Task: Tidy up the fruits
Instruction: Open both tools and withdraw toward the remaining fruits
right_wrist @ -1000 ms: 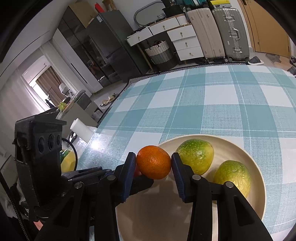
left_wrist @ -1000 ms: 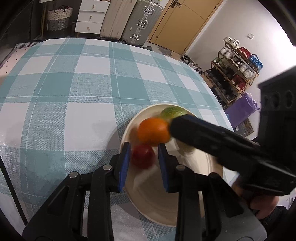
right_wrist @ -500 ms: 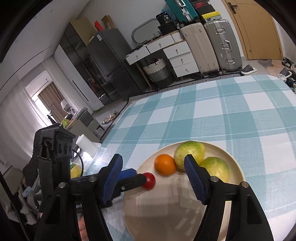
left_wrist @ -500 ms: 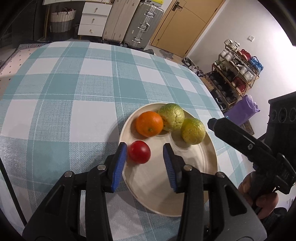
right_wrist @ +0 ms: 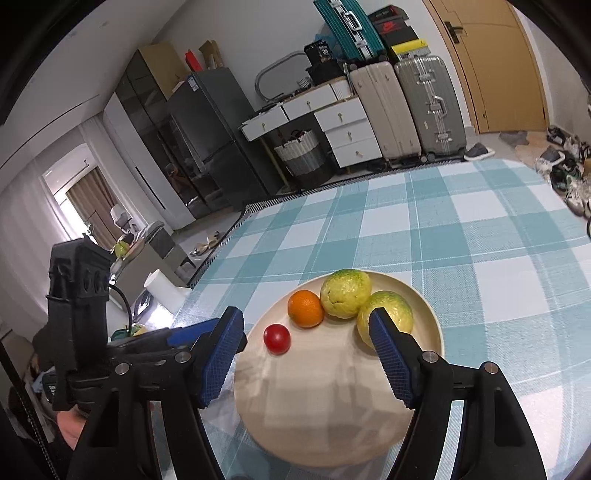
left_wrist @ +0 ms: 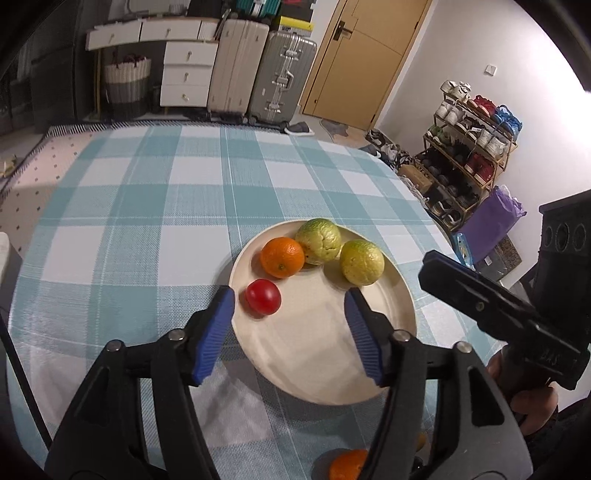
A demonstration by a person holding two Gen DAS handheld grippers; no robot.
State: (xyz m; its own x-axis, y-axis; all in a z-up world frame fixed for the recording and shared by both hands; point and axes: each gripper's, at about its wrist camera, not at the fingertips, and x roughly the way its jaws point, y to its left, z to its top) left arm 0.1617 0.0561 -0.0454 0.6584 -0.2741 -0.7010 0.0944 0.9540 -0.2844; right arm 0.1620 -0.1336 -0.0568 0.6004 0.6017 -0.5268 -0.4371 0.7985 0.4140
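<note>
Now that both have let go, the left gripper is spreading its jaws with nothing between them and the right gripper hangs released — both lifted back from the plate. The tomato and orange lie on it beside two green fruits; another orange waits off the plate's near rim.

Only faint embossed characters showed on the right gripper body; they could not be read. A black box bore a red logo, no legible words.
</note>
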